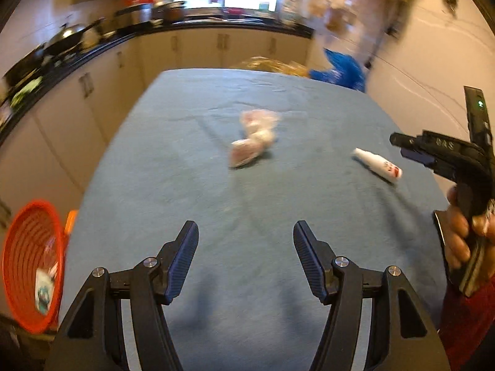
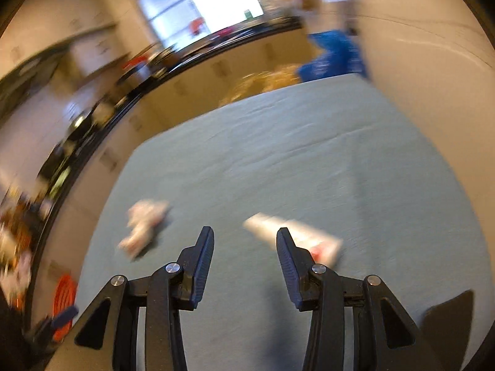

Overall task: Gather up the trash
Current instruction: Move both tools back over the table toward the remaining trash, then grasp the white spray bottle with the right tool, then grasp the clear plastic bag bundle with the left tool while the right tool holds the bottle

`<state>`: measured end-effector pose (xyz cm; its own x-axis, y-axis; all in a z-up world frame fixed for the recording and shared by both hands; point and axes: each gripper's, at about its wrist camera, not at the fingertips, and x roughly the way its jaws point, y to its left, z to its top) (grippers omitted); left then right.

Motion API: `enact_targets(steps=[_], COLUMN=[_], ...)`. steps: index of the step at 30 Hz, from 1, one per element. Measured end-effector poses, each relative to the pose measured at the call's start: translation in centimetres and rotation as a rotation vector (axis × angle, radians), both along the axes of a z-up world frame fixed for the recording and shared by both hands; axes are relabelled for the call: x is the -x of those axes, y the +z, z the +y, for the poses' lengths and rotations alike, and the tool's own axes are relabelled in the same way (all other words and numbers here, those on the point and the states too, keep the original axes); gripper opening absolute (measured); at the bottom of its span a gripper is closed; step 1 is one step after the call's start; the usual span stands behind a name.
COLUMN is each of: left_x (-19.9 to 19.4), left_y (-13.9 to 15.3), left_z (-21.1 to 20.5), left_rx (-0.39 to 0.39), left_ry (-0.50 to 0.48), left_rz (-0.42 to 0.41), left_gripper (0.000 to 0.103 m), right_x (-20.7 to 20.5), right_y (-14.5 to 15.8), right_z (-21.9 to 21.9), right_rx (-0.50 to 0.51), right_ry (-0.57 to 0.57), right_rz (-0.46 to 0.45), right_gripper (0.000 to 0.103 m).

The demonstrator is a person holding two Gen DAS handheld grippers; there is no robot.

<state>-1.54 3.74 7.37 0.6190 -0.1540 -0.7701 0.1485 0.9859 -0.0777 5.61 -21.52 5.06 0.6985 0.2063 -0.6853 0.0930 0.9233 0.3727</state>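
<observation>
A crumpled pinkish-white wrapper (image 1: pixel 253 137) lies mid-table on the blue cloth (image 1: pixel 216 204). A white tube with a red label (image 1: pixel 377 164) lies to its right. My left gripper (image 1: pixel 246 232) hovers over the near part of the cloth, open and empty. In the right wrist view the same wrapper (image 2: pixel 144 225) is to the left and the tube (image 2: pixel 294 238) lies just beyond my right gripper (image 2: pixel 245 236), partly behind its right finger. That gripper is open with nothing between its fingers. The right gripper (image 1: pixel 411 147) also shows at the left wrist view's right edge, held by a hand (image 1: pixel 464 232).
An orange basket (image 1: pixel 34 272) with a small packet inside sits off the table's left edge. Kitchen counters (image 1: pixel 92 46) with pans run along the left and back. A blue bag (image 1: pixel 340 71) stands past the far right corner, by a pale wall (image 1: pixel 433 61).
</observation>
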Motion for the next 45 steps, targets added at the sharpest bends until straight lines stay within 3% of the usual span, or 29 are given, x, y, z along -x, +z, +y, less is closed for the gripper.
enact_targets(steps=[5,11,23,28,34,35,37,41,43,45], left_x=[-2.5,-4.9,-9.7,-12.6,-15.6,-16.0,-16.6,-16.6,-16.3,-15.6], left_y=[0.4,0.4,0.6,-0.9,-3.9,-4.3,-5.2,-5.9,-5.8,-5.6], left_z=[-3.2,-4.0,-2.6,-3.1,-4.6,-4.7,-4.9,-4.8,-4.3,-3.6], left_rx=[-0.077,-0.107,-0.116,-0.109,-0.173,-0.177,-0.175,-0.2,-0.182,-0.152], left_ry=[-0.064,-0.093,-0.04,0.007,0.04,0.045,0.045,0.039,0.043,0.047], left_rz=[0.005,0.009,-0.001,0.029,0.054,0.061,0.081,0.081,0.083,0.086], left_gripper=[0.063,0.064,0.066,0.066,0.066,0.064,0.047,0.044,0.033,0.033], right_x=[-2.1,-3.3,-2.8,-2.2,-1.8,-1.6,-1.5,-1.5,-1.4,-1.2], right_y=[-2.4,-4.3,-5.7,-5.9,-5.9,-5.9,-5.9,-5.9,-5.9,-5.9], right_z=[-4.2,-3.9,0.4,1.9,2.3,2.4,2.5,2.9,3.3,4.0], right_rx=[-0.093,-0.145,0.014,0.112,0.134,0.14,0.144,0.129,0.119,0.105], right_ry=[-0.073,-0.035,0.157,0.188,0.194,0.194,0.193,0.208,0.229,0.263], right_rz=[0.07,0.107,0.159,0.147,0.129,0.125,0.122,0.118,0.114,0.107], right_gripper=[0.045,0.045,0.045,0.033,0.033,0.033,0.033,0.033,0.033,0.033])
